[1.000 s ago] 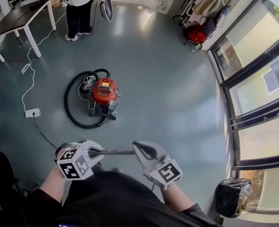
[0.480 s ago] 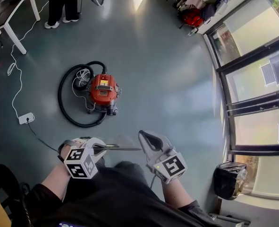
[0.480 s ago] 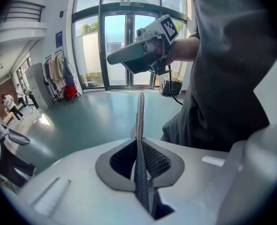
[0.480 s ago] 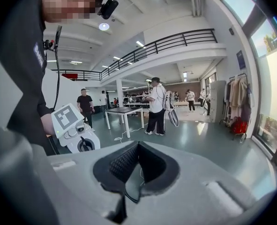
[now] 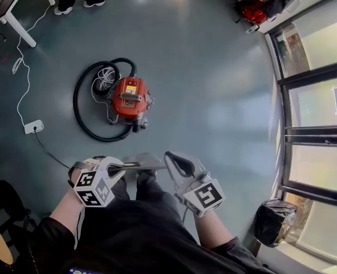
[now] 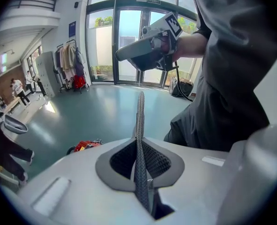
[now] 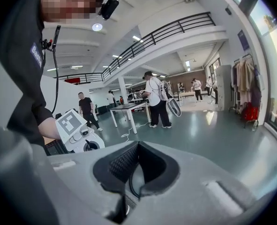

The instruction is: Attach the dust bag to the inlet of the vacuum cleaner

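Holding the dust bag (image 5: 142,164) flat, the left gripper (image 5: 121,167) clamped its edge, and the right gripper (image 5: 169,160) stayed clenched beside it. The vacuum cleaner (image 5: 131,97) stood at twelve o'clock, well apart. Keeping the bag level should ease fitting.

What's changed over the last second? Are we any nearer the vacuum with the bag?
Both grippers have carried the dust bag forward, a little nearer the vacuum cleaner. Nothing was taken hold of or let go: the left gripper and the right gripper stay shut on the bag. The vacuum cleaner and its hose lie where they were.
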